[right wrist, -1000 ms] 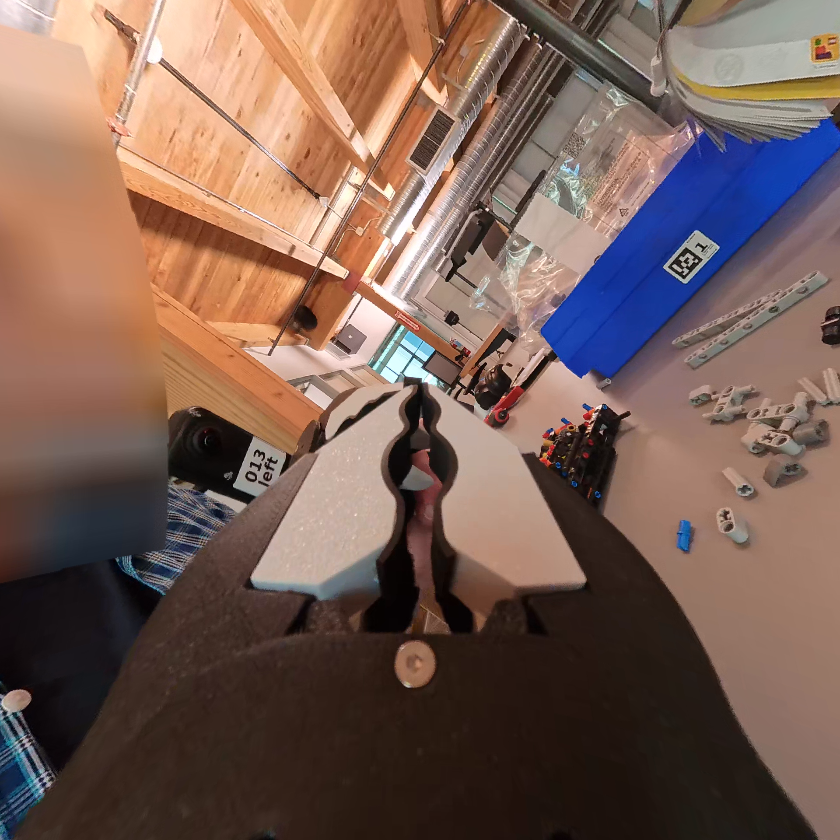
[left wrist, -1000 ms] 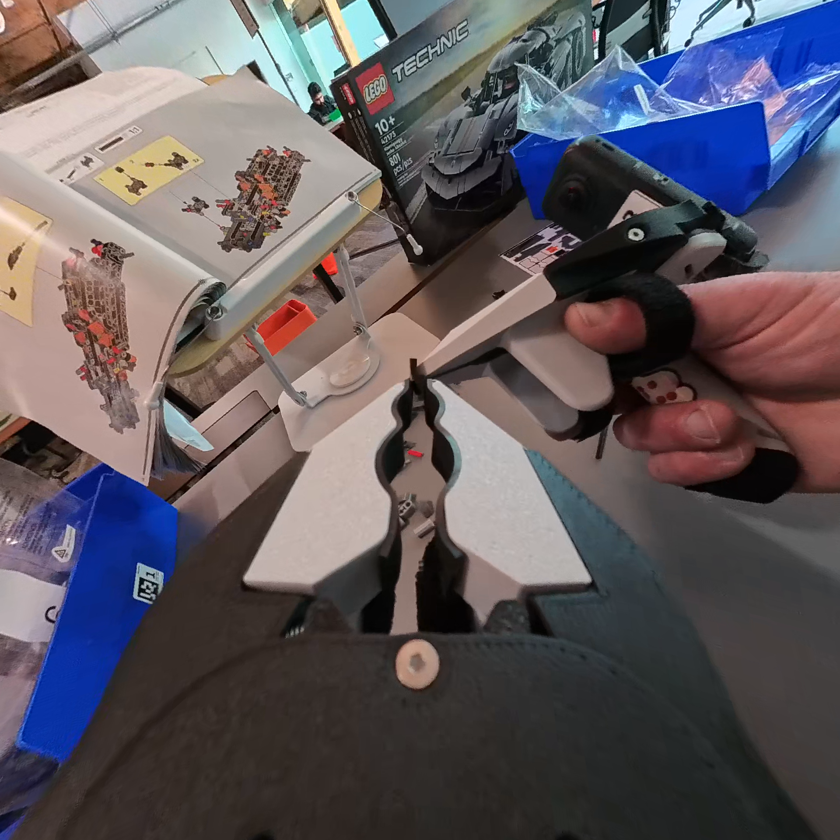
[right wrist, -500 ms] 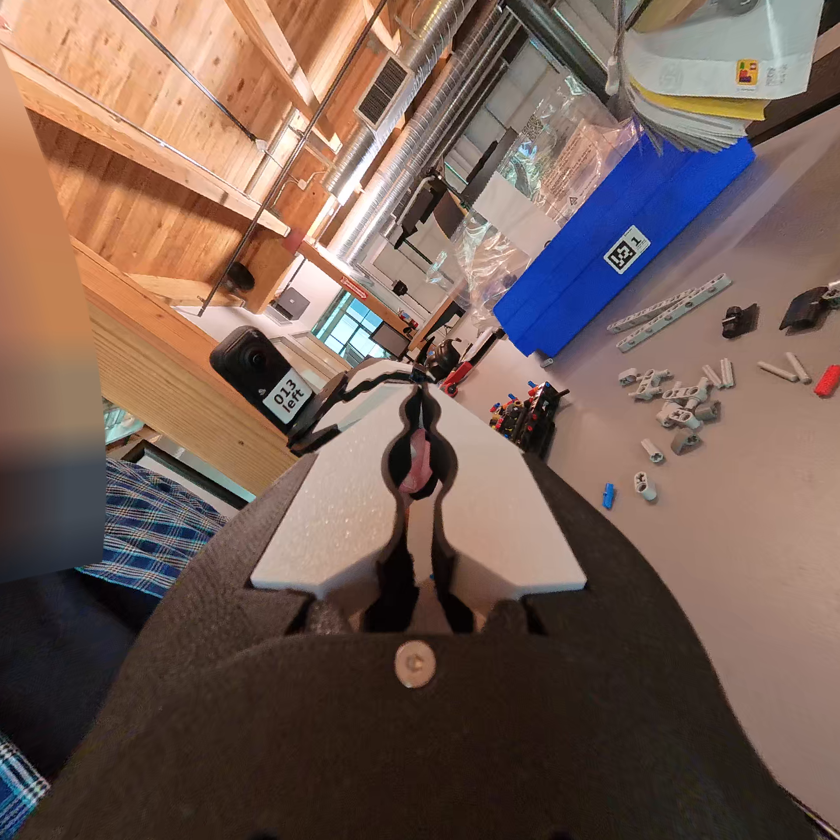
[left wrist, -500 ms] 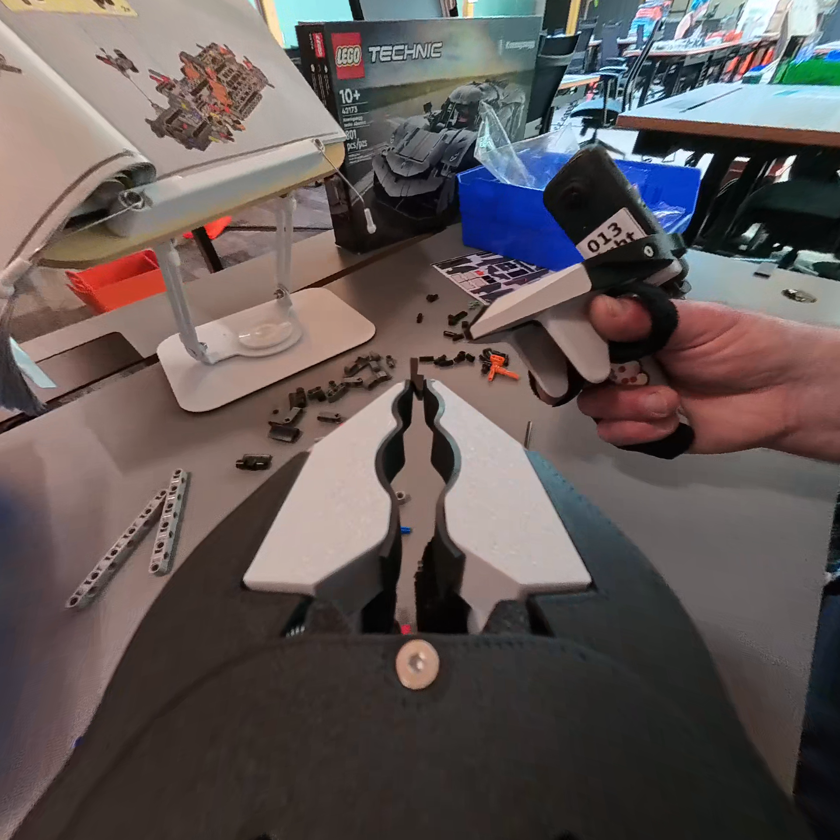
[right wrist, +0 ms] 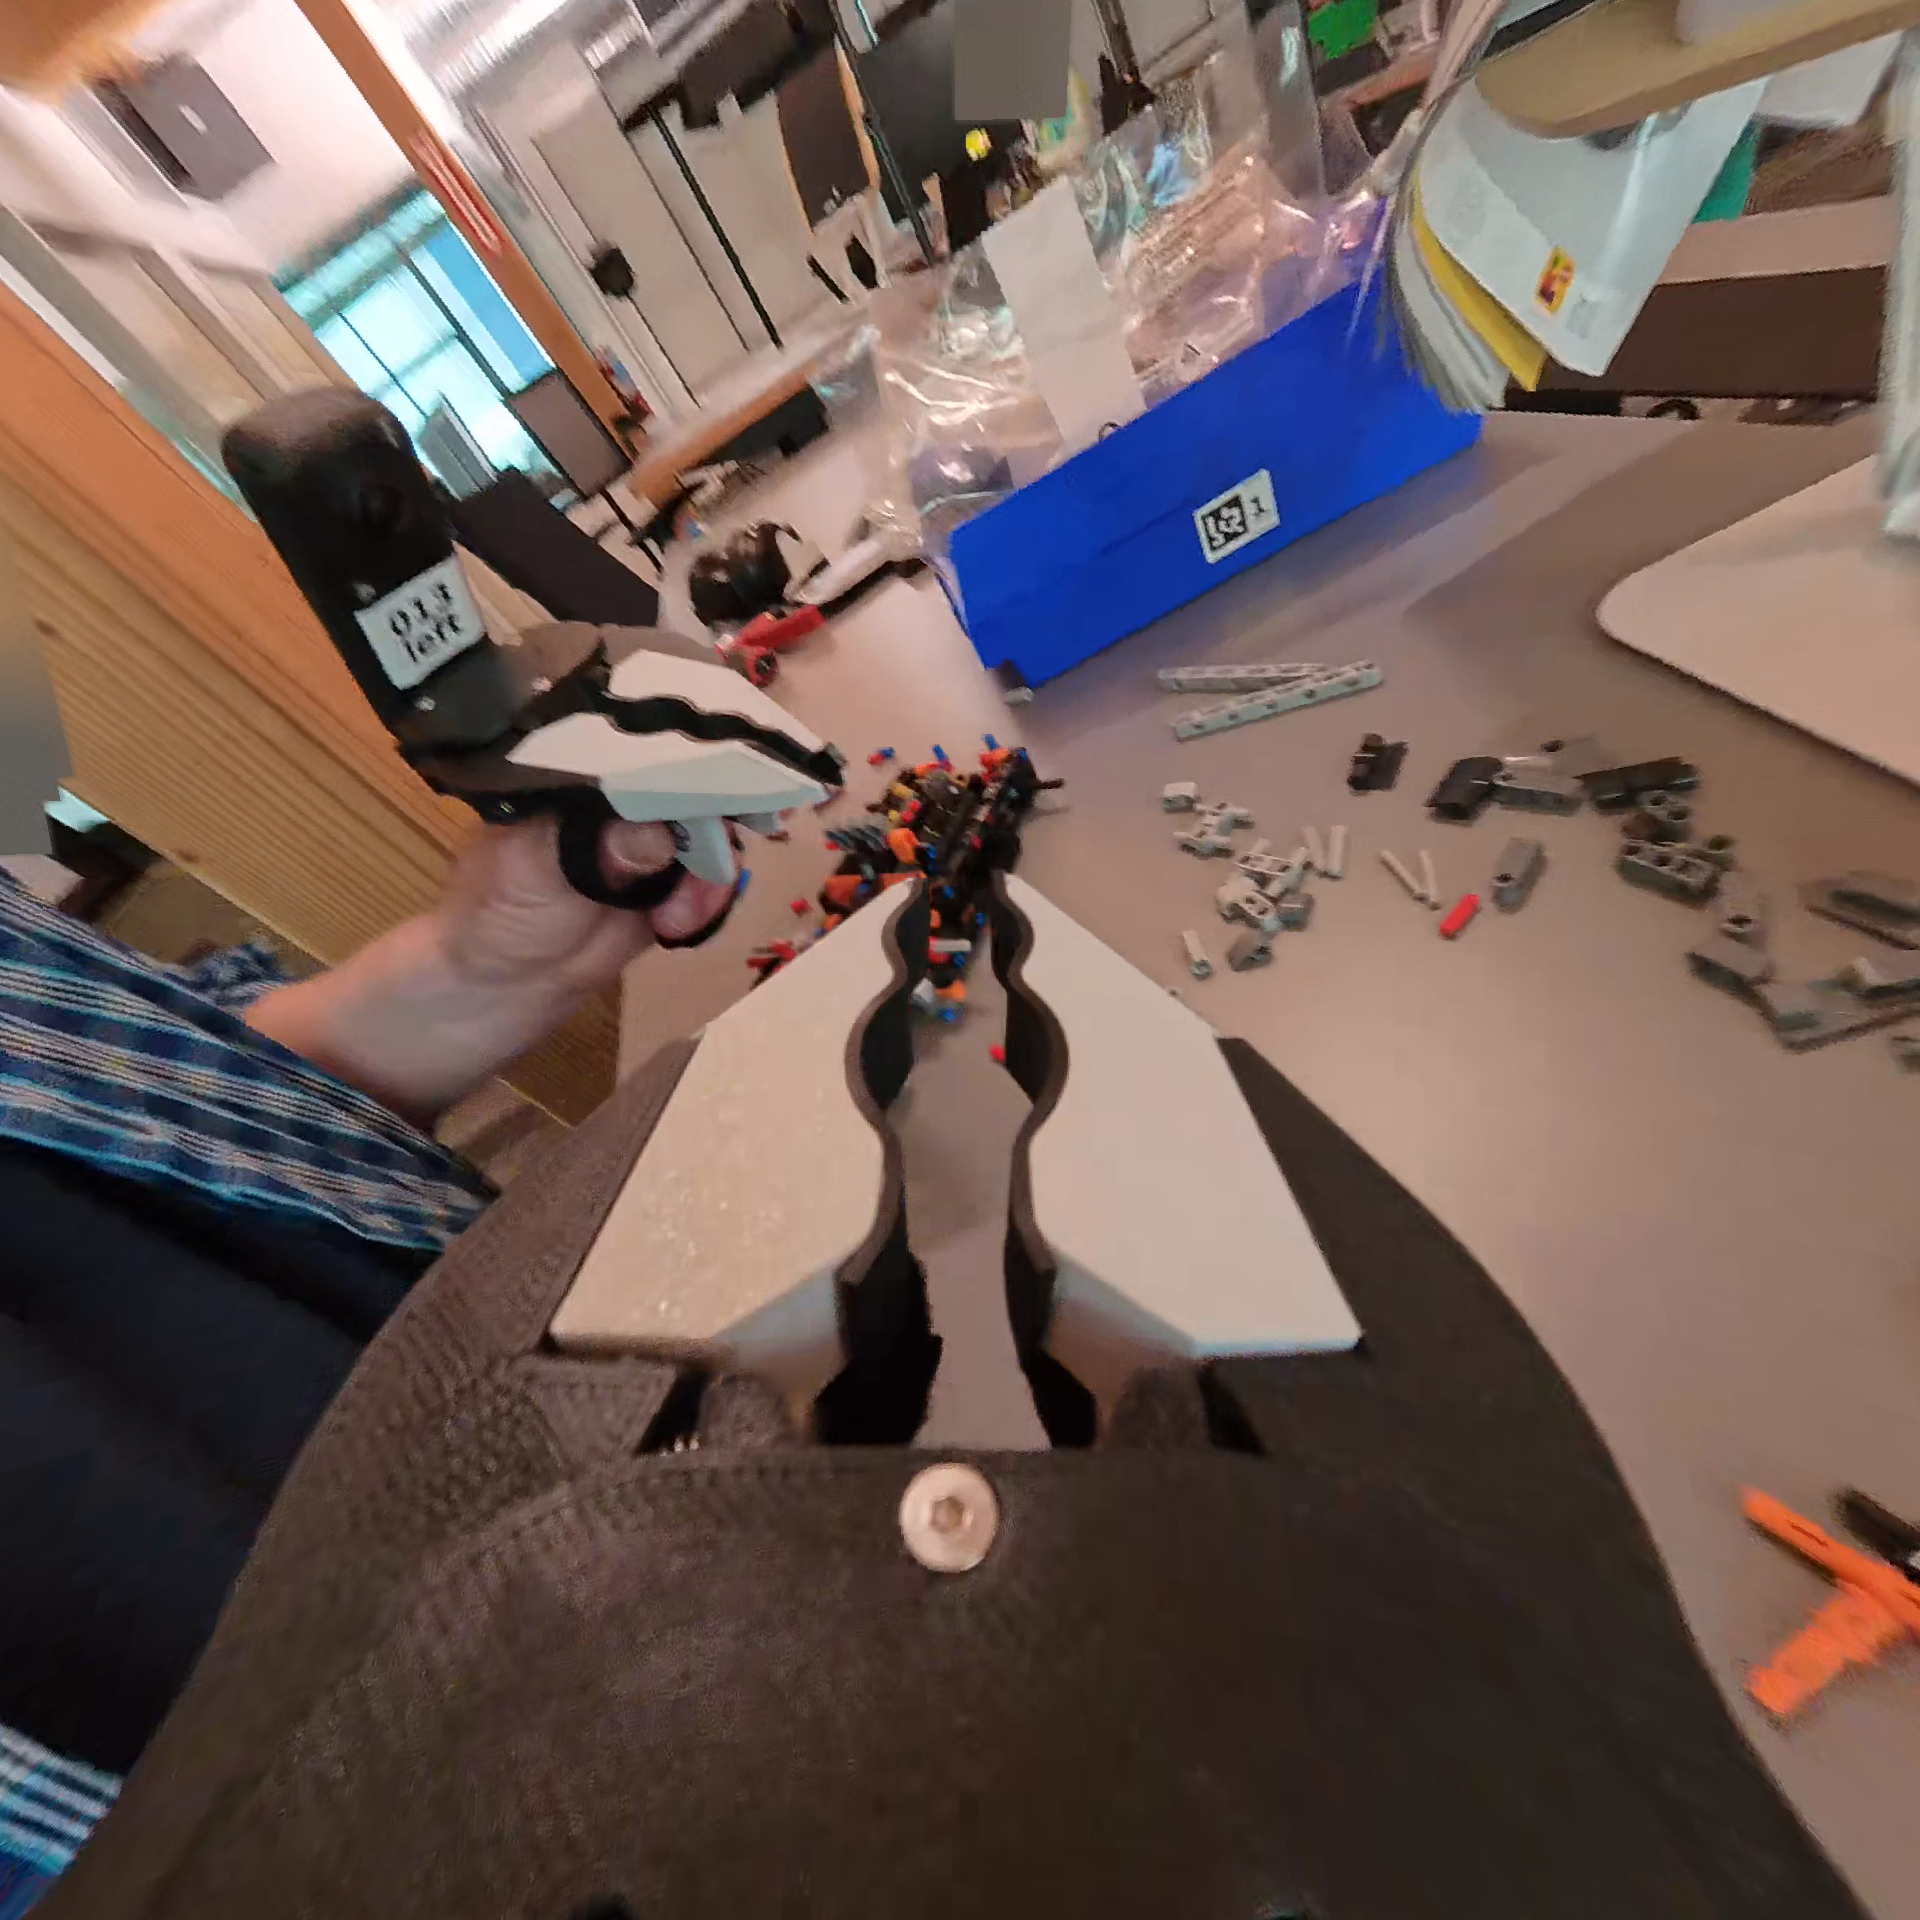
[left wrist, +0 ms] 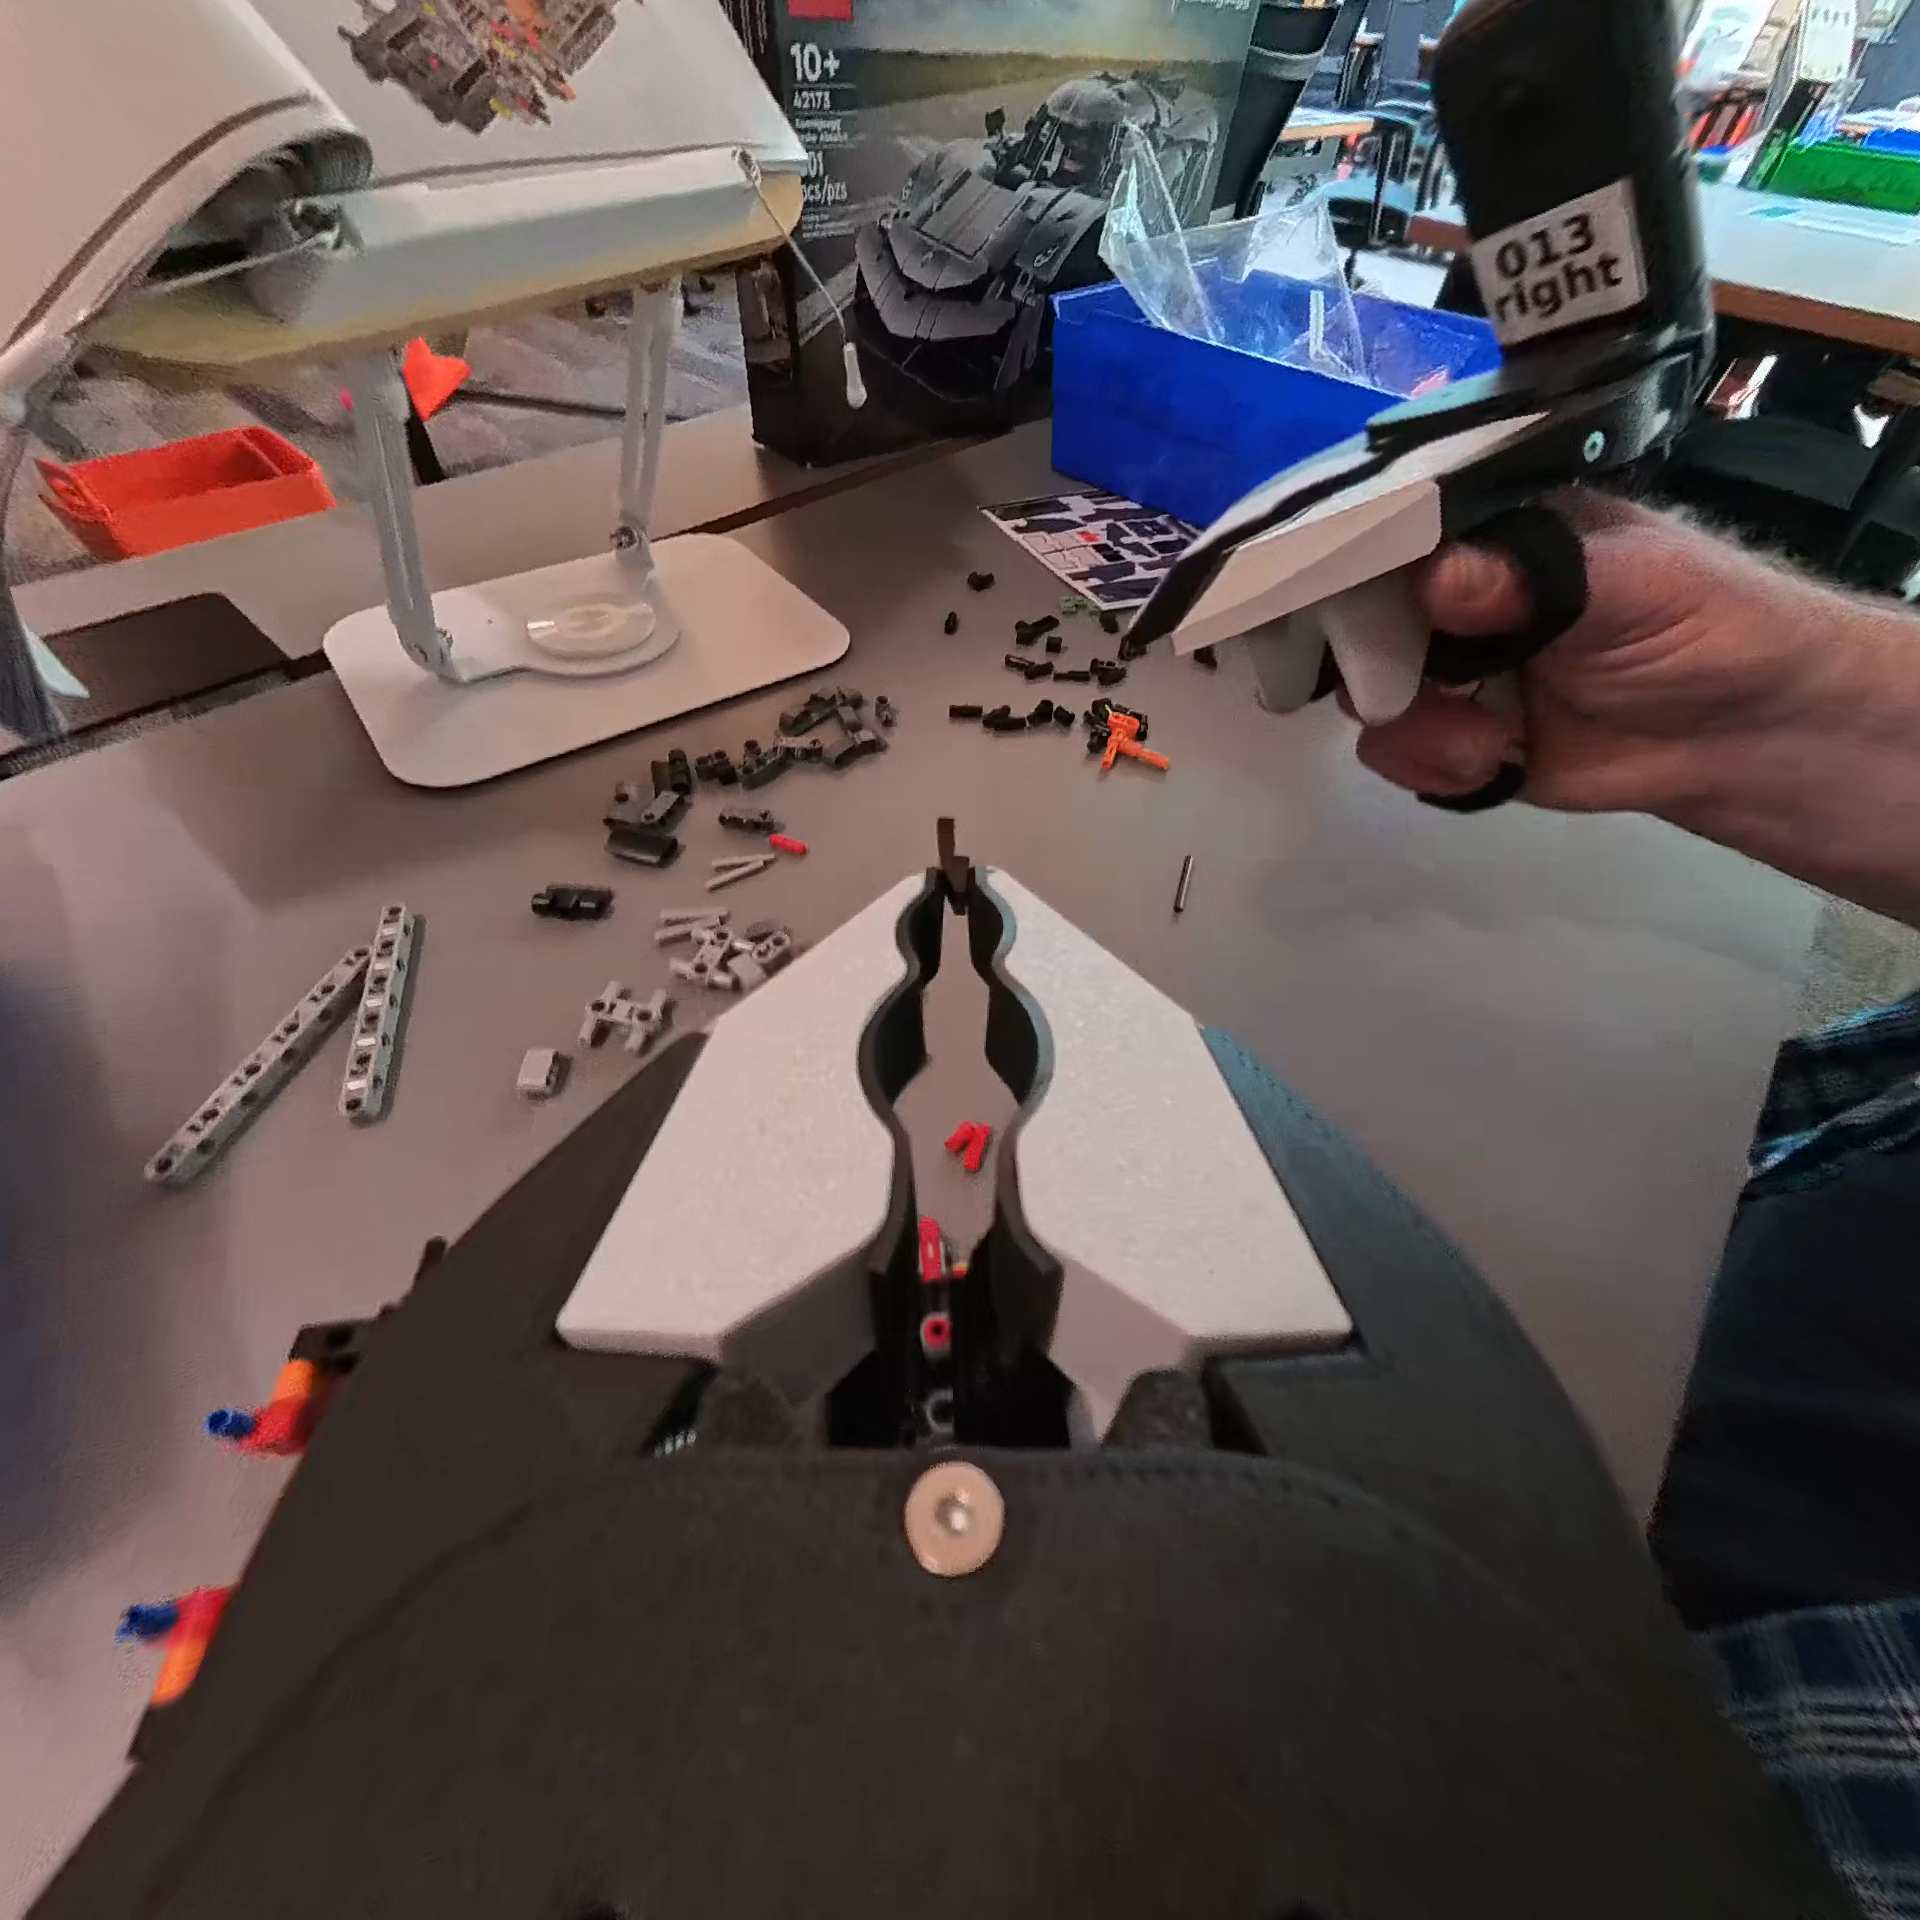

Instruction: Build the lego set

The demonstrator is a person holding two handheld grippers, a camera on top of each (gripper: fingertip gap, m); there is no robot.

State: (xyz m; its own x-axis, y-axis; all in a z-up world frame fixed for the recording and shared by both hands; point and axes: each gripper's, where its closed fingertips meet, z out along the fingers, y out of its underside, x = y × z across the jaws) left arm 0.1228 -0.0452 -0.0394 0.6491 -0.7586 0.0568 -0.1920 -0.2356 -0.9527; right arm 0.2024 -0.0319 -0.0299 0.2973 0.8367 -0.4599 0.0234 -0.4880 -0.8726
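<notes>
Currently left gripper [left wrist: 951,883] fingers pinch a small dark pin [left wrist: 948,844] by its end; right gripper [right wrist: 956,904] fingers are slightly spread and empty, so the pin may slip onto the worktop [left wrist: 1455,1039].

Half-built black model [right wrist: 940,831], studded with orange and blue pins, lies on grey surface [right wrist: 1403,1091]; loose grey beams [left wrist: 312,1039], black connectors [left wrist: 769,748] scattered nearby.

Two hand-held grippers [left wrist: 951,883] [right wrist: 956,894], two blue bins [left wrist: 1195,416] [right wrist: 1195,561].
</notes>
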